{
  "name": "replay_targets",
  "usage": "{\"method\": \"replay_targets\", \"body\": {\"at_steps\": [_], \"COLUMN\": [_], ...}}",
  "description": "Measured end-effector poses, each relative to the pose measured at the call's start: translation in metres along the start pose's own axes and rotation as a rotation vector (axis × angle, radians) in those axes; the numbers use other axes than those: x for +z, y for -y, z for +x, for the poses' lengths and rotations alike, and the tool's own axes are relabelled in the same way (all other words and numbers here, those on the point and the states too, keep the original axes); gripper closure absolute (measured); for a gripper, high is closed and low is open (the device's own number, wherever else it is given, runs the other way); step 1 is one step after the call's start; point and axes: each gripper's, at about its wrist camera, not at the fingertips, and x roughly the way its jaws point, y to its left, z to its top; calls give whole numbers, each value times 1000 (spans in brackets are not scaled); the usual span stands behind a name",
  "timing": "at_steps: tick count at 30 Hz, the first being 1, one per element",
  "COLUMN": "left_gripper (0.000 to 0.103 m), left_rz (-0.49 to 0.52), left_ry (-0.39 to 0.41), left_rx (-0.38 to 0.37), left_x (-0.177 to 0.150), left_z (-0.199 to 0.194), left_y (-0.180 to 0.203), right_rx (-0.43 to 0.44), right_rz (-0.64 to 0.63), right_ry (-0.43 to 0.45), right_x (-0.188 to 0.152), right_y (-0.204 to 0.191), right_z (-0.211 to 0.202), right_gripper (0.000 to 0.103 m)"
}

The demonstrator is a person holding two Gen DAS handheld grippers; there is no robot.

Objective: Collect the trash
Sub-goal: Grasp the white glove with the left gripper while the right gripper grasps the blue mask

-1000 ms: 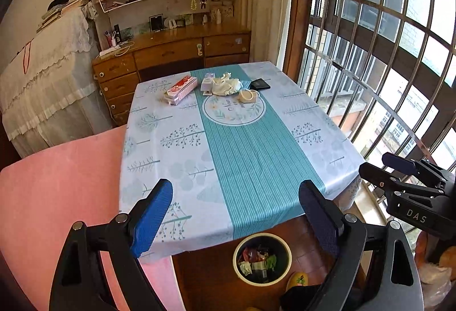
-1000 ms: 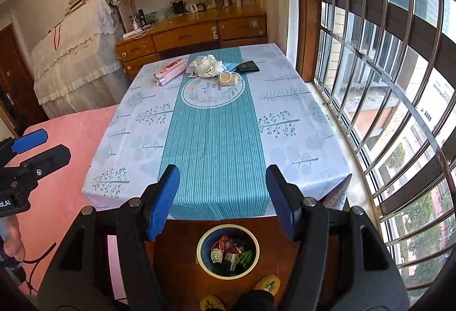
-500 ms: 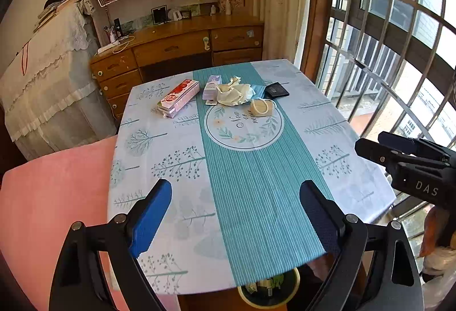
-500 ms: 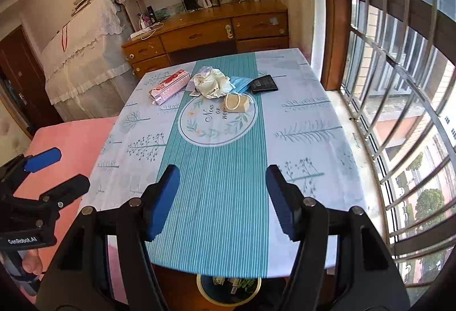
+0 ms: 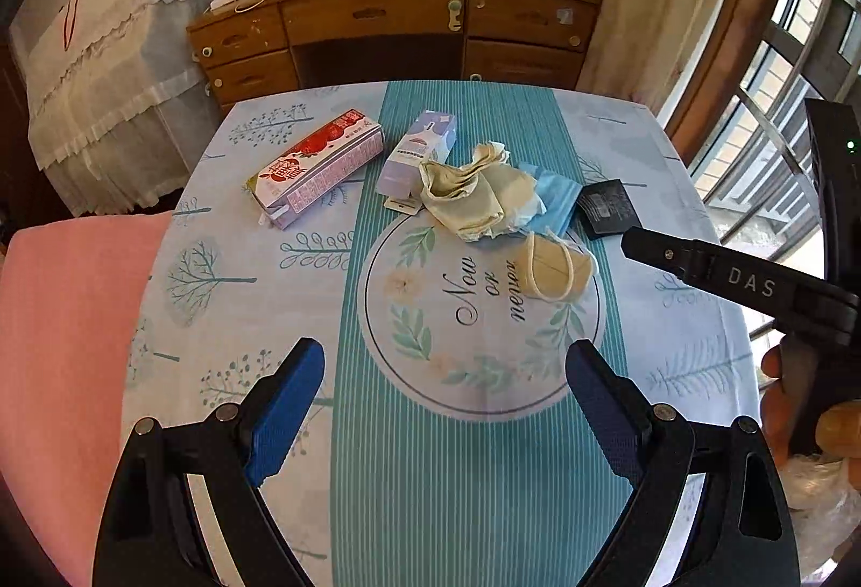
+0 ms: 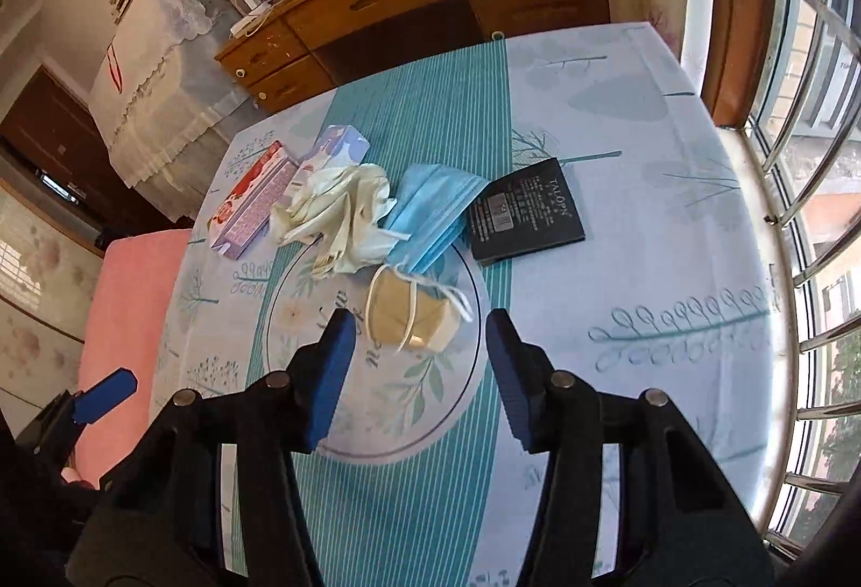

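Both grippers just swooped over the table; right gripper (image 6: pixel 420 350) closing toward the beige mask (image 6: pixel 414 315) (nothing pinched yet), left gripper (image 5: pixel 444 401) spread empty.

Trash at the table's (image 5: pixel 672 372) far middle

Two cartons (image 5: pixel 317 167) (image 5: pixel 417 151) lie left; gloves (image 5: pixel 473 197) beside them overlap a mask (image 5: pixel 554 199); a packet (image 5: pixel 608 209) lies right; a folded mask (image 6: pixel 414 312) sits nearest, before the gloves.

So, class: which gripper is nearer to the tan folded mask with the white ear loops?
Right. The right gripper, jaws closing with nothing between them, sits just short of the tan mask. The left gripper is further back over the tablecloth, mask well ahead.
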Motion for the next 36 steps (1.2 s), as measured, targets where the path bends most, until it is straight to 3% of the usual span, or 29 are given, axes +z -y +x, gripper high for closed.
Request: {"method": "replay_targets", "body": {"at_steps": [3,10,14,19,32,34,36], "left_gripper": [11,11,11,11,11,11,11], "left_rz": [-19,-51,-68,-80,-66,-71,-82], "left_ry": [-5,-6,-18,-22,7,10,5], "left_rx": [20,57,64,57,52,42,23], "left_x": [22,46,49,55,74,78,82], "left_z": [27,49,58,62,60,60,61], "left_y": [3,-8,-12,-16,-20,-21,-22], "right_rx": [30,89,124,130,187,193,192], "right_rz": [37,126,134,128,163,144,121], "right_ry": [-36,-97,-96,-117,-151,-164,-165], "right_x": [15,28,39,43,42,43,42], "right_y": [13,31,33,27,13,8,4], "right_z": [39,98,111,118,131,135,137], "right_gripper": [63,68,69,77,77,95,99]}}
